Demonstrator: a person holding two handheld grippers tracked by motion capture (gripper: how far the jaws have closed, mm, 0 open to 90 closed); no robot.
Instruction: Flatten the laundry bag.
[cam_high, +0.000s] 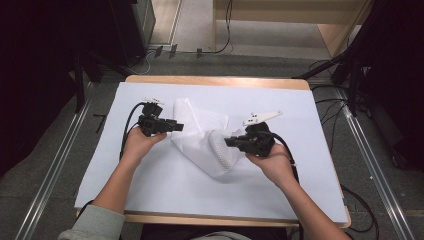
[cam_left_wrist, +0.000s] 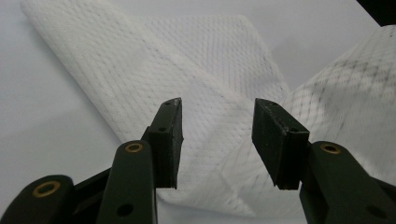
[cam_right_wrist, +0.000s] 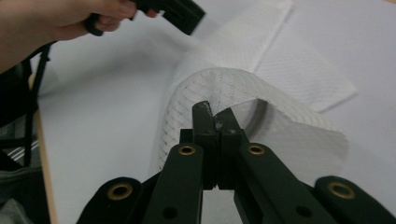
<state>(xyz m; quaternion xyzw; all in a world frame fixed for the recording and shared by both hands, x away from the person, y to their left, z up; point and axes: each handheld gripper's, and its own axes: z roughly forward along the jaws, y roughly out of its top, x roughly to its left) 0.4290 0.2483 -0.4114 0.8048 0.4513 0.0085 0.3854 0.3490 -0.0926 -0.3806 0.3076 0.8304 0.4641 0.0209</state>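
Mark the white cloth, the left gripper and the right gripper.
white cloth (cam_high: 200, 145): high view, flat middle of the fabric.
left gripper (cam_left_wrist: 217, 135): left gripper view, gap midway between its open fingertips.
right gripper (cam_right_wrist: 215, 114): right gripper view, closed fingertips at the cloth's raised fold.

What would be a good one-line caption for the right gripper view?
The right claw, jaws shut, pinches the curled edge of a white cloth above the white table.
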